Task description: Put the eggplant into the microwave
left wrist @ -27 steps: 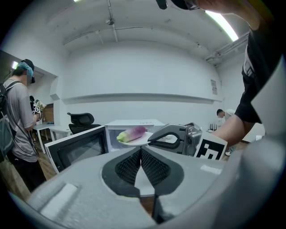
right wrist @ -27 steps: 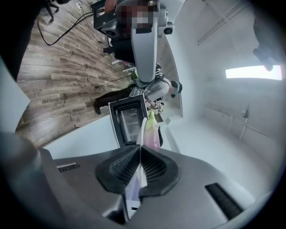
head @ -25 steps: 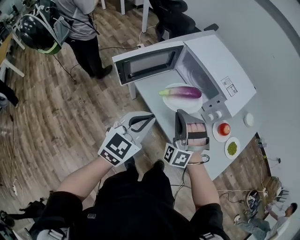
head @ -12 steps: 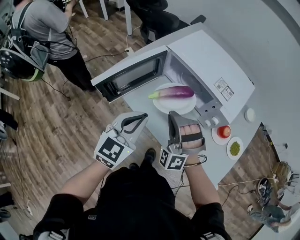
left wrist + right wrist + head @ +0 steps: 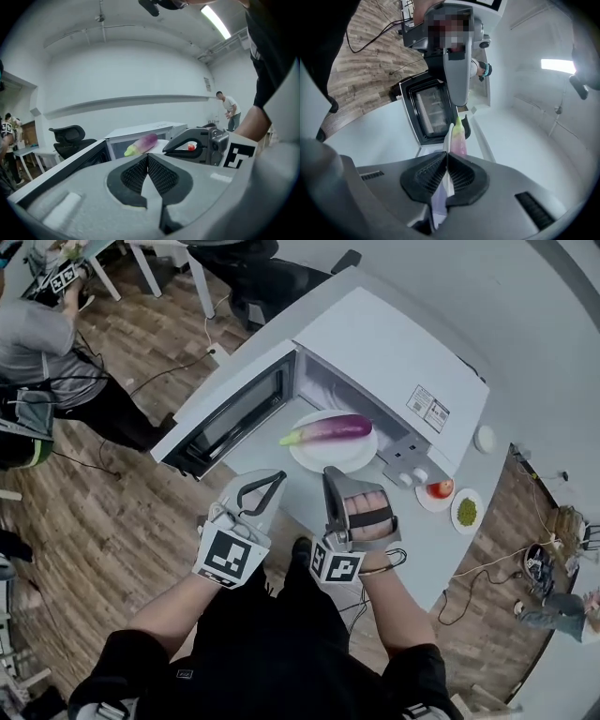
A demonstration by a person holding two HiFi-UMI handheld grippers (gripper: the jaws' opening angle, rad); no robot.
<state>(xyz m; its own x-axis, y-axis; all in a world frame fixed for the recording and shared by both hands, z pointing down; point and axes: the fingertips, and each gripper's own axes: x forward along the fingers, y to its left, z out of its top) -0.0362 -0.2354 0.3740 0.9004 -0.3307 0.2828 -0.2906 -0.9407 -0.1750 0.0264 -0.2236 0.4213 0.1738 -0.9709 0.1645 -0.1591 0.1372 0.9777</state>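
Observation:
A purple eggplant (image 5: 328, 430) with a green stem lies on a white plate (image 5: 352, 457) in front of the open microwave (image 5: 375, 343), whose door (image 5: 225, 413) is swung out to the left. My right gripper (image 5: 330, 471) is shut on the plate's near rim. In the right gripper view the rim (image 5: 448, 135) runs edge-on between the pads, with the eggplant (image 5: 459, 136) just beyond. My left gripper (image 5: 274, 478) hangs shut and empty to the left of the plate. In the left gripper view its pads meet, and the eggplant (image 5: 142, 143) lies ahead.
Right of the microwave stand a small plate with a tomato (image 5: 439, 490), a small plate with green food (image 5: 466, 513) and a white lid (image 5: 484, 439). A person (image 5: 42, 352) stands at the left on the wooden floor. A black chair (image 5: 272, 268) is behind the table.
Both grippers and the plate have drifted left in the head view and the microwave looms larger. The right jaws stay on the plate's rim; the left stays shut.

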